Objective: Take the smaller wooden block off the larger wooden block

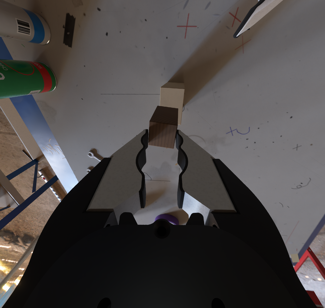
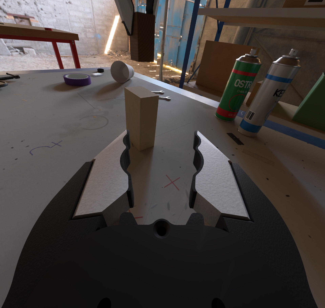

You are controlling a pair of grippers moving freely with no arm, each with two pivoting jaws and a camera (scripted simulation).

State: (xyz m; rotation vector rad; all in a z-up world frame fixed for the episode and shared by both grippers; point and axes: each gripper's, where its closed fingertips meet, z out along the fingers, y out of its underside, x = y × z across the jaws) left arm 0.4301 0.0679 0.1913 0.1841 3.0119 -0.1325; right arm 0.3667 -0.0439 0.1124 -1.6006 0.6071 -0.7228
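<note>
The smaller dark wooden block [image 1: 163, 127] sits between my left gripper's [image 1: 162, 132] fingertips, which are shut on its sides. In the right wrist view this dark block [image 2: 142, 37] hangs in the air, well above the larger pale wooden block [image 2: 141, 118], with clear space between them. The pale block [image 1: 173, 95] stands upright on the grey table [image 2: 52, 115]. My right gripper [image 2: 161, 136] is open and empty, low over the table, with the pale block just beyond its left fingertip. One of its fingers [image 1: 255, 11] shows at the top right of the left wrist view.
A green spray can [image 2: 237, 88] and a white-and-blue one [image 2: 267, 95] stand at the table's right side, by a shelf. A purple tape roll [image 2: 77, 79], a tipped white cup [image 2: 122, 71] and two small wrenches [image 2: 161, 94] lie beyond the pale block.
</note>
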